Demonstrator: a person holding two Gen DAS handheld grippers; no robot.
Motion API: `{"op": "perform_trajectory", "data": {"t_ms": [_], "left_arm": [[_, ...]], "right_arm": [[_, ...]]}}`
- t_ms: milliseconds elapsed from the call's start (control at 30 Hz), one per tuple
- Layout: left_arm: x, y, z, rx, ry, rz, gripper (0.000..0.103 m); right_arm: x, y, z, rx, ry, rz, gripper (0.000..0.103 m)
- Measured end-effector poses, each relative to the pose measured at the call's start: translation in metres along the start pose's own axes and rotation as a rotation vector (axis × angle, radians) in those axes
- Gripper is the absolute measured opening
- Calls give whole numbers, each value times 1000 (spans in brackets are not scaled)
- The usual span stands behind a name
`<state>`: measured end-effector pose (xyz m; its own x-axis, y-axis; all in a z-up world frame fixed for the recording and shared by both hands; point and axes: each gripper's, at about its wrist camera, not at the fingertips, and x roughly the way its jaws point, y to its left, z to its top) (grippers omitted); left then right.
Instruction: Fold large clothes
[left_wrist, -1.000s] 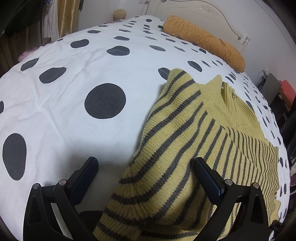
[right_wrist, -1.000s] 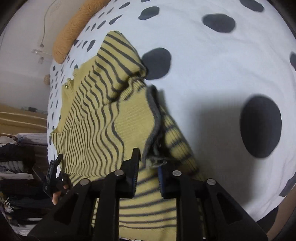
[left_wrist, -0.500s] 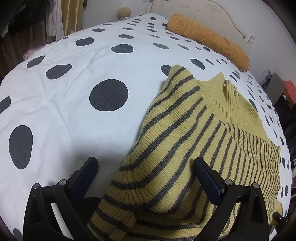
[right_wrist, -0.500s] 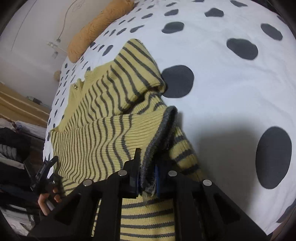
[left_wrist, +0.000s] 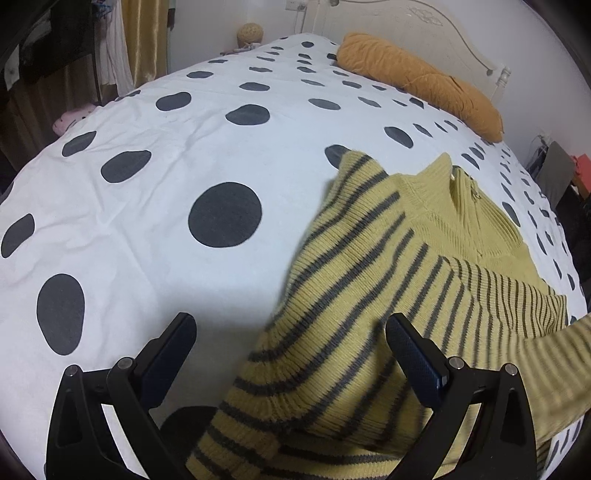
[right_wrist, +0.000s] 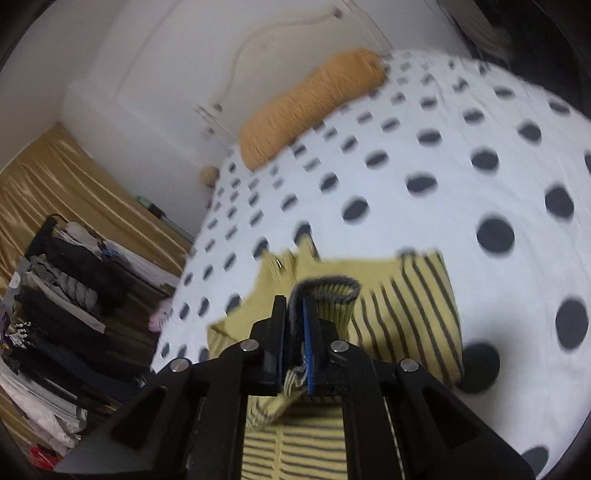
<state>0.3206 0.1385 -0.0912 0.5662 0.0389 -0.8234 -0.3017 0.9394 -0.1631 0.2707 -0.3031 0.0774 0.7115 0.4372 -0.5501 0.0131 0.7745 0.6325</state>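
Above the polka-dot bed (left_wrist: 147, 155), the right gripper (right_wrist: 295, 325) clenches the yellow grey-striped knit sweater's (left_wrist: 369, 295) cuff (right_wrist: 327, 291), apparently mid sleeve-fold; the left gripper (left_wrist: 291, 339) gapes; laying the sleeve across comes next.

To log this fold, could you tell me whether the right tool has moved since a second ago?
Yes. The right tool, shut on the sweater cuff, has lifted and swung toward the orange pillow.

Left gripper (left_wrist: 291, 341): jaws spread wide, gripping nothing. Right gripper (right_wrist: 294, 321): jaws closed together, pinching the sweater cuff (right_wrist: 328, 290), held raised.
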Motion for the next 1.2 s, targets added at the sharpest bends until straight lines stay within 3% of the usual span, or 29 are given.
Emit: {"op": "perform_trajectory", "data": {"t_ms": [133, 200, 300, 367, 433, 500, 567, 733, 833, 933, 1067, 1133, 1167, 1200], "left_arm": [[1, 4, 1, -42, -23, -66, 103], [3, -1, 0, -44, -30, -113, 103], [9, -16, -3, -36, -15, -218, 102], [8, -28, -6, -1, 2, -231, 102], [-2, -31, -9, 54, 14, -201, 102], [-14, -24, -19, 38, 58, -222, 102], [-31, -12, -35, -2, 82, -354, 102], [-38, 8, -54, -163, 242, -532, 99], [-35, 4, -64, -246, 356, -588, 94], [-27, 4, -59, -268, 284, -518, 94], [10, 9, -47, -437, 313, -632, 94], [12, 12, -41, -489, 245, -636, 88], [10, 15, -41, -512, 215, -631, 71], [9, 20, -40, -539, 173, -621, 41]], "right_arm": [[1, -1, 27, -29, -54, -2, 8], [22, -24, 21, -20, 6, -69, 8], [76, -84, -9, 7, 154, -275, 8], [94, -117, -28, 55, 224, -319, 8], [91, -133, -42, 75, 224, -308, 8], [78, -133, -42, 83, 203, -280, 8], [69, -126, -38, 63, 191, -269, 8], [54, -98, -37, -21, 157, -270, 8], [56, -91, -38, -28, 153, -271, 8], [55, -92, -38, -30, 158, -270, 8], [52, -95, -39, -14, 152, -260, 8], [50, -92, -41, -23, 149, -265, 8], [49, -92, -41, -24, 148, -266, 8], [49, -90, -42, -23, 148, -263, 8]]}}
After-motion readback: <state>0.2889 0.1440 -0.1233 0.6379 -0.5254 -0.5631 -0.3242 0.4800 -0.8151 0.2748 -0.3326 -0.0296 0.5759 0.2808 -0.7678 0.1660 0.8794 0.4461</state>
